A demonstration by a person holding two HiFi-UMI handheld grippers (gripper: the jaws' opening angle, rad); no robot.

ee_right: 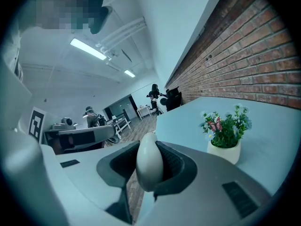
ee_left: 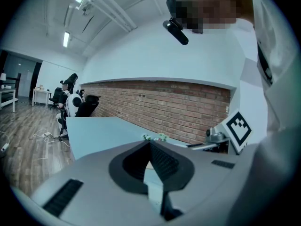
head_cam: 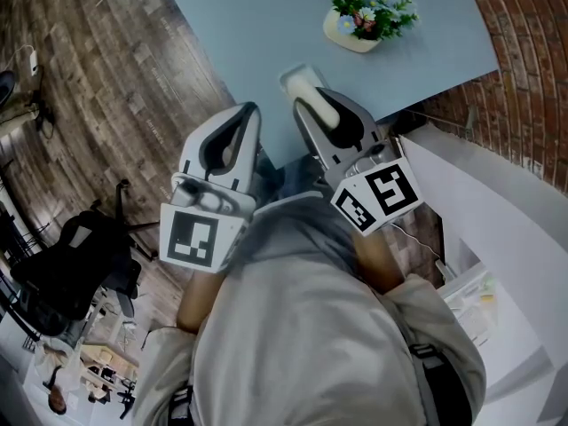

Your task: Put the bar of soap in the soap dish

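Right gripper (ee_right: 150, 149) was clamped on the bar of soap (ee_right: 149, 171), held over the desk's (head_cam: 266, 25) near edge. Left gripper (ee_left: 150, 147) had its jaws together, empty. Soap was picked up but placing remained (no dish clearly identifiable).

An open-plan office: long brick wall (ee_left: 178, 107), wood floor (head_cam: 98, 87), ceiling strip lights (ee_right: 87, 49), black office chairs (ee_left: 87, 106).

A pale blue table (head_cam: 266, 43) stands beside a red brick wall (head_cam: 524, 78), with a cream pot of small flowers (head_cam: 359, 25) on it near the wall side. Wood-plank flooring (head_cam: 89, 105) spreads along the table's other side, where a black office chair (head_cam: 84, 256) stands
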